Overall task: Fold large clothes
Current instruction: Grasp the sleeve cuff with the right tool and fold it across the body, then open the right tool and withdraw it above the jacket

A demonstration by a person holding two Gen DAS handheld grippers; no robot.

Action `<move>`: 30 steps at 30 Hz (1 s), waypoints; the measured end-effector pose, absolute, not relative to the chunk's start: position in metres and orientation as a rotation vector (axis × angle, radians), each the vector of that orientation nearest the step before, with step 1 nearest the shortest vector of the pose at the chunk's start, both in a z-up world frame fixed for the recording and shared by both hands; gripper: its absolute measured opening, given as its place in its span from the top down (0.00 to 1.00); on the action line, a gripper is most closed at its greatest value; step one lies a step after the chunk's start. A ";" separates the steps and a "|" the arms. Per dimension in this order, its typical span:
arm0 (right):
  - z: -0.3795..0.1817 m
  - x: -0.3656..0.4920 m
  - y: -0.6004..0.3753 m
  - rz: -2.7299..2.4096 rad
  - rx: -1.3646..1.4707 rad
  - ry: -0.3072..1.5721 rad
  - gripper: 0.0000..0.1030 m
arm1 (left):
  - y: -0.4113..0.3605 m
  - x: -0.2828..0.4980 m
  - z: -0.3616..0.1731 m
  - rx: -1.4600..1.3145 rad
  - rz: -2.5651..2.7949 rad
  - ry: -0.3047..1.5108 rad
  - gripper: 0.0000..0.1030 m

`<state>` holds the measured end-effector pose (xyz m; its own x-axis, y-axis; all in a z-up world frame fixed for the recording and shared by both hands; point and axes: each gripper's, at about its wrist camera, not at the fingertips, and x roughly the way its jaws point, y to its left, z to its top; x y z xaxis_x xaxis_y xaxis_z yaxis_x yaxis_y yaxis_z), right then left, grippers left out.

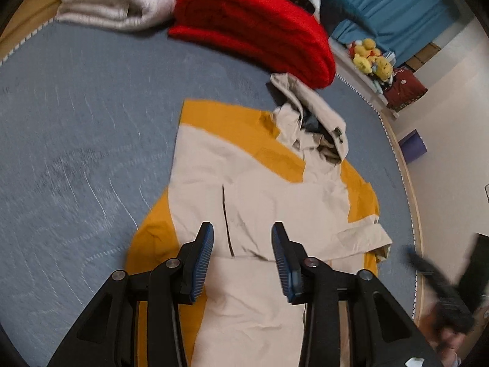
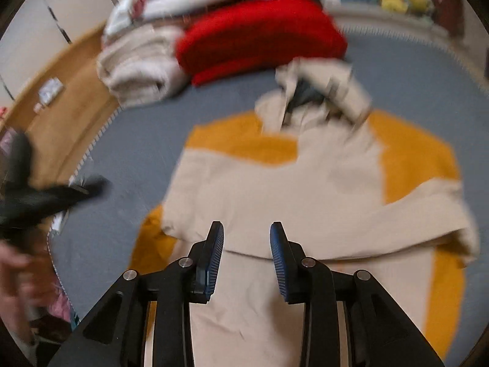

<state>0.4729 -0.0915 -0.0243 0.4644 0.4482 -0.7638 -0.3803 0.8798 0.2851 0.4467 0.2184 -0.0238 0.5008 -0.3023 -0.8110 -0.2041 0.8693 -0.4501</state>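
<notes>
Your cream-and-yellow jacket (image 1: 259, 189) lies flat on the grey-blue mat (image 1: 76, 153), hood toward the far red blanket (image 1: 253, 27); one sleeve is already folded across its body; your left gripper (image 1: 243, 238) and right gripper (image 2: 246, 238) both hover over it, jaws apart, holding nothing; next, I judge, pinch the near hem and fold it toward the hood.

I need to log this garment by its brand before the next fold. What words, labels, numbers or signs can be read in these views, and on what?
No text is readable in either view.
Dark patch on the hood of the cream and yellow jacket: possibly a logo, too small and blurred to read.
Round emblem on the dark red bag by the wall: too small to read.
</notes>
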 end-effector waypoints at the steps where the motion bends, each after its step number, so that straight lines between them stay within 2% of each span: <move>1: -0.006 0.464 -0.101 0.502 0.077 0.928 0.68 | 0.216 0.447 -0.028 -0.537 -0.065 1.068 0.83; 2: 0.013 0.453 -0.116 0.495 0.084 0.886 0.68 | 0.212 0.449 -0.035 -0.533 -0.072 1.085 0.89; 3: 0.026 0.443 -0.130 0.491 0.094 0.853 0.68 | 0.207 0.451 -0.040 -0.530 -0.076 1.097 0.91; 6: 0.046 0.432 -0.162 0.440 0.134 0.791 0.68 | 0.199 0.456 -0.052 -0.540 -0.077 1.119 0.91; 9: 0.037 0.435 -0.197 0.372 0.187 0.749 0.68 | 0.191 0.462 -0.068 -0.573 -0.080 1.147 0.91; 12: 0.018 0.458 -0.217 0.320 0.190 0.813 0.70 | 0.183 0.469 -0.086 -0.590 -0.087 1.187 0.87; 17: 0.020 0.479 -0.241 0.267 0.190 0.784 0.71 | 0.179 0.481 -0.114 -0.638 -0.072 1.244 0.81; 21: 0.013 0.498 -0.258 0.228 0.239 0.803 0.71 | 0.174 0.487 -0.130 -0.631 -0.054 1.290 0.67; 30: 0.011 0.516 -0.287 0.197 0.287 0.811 0.71 | 0.170 0.490 -0.149 -0.659 -0.034 1.320 0.66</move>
<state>0.5157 -0.2869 0.0107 0.6736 0.2812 -0.6835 -0.0631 0.9433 0.3259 0.4895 0.1700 -0.1492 0.2756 -0.3845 -0.8811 -0.3387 0.8189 -0.4633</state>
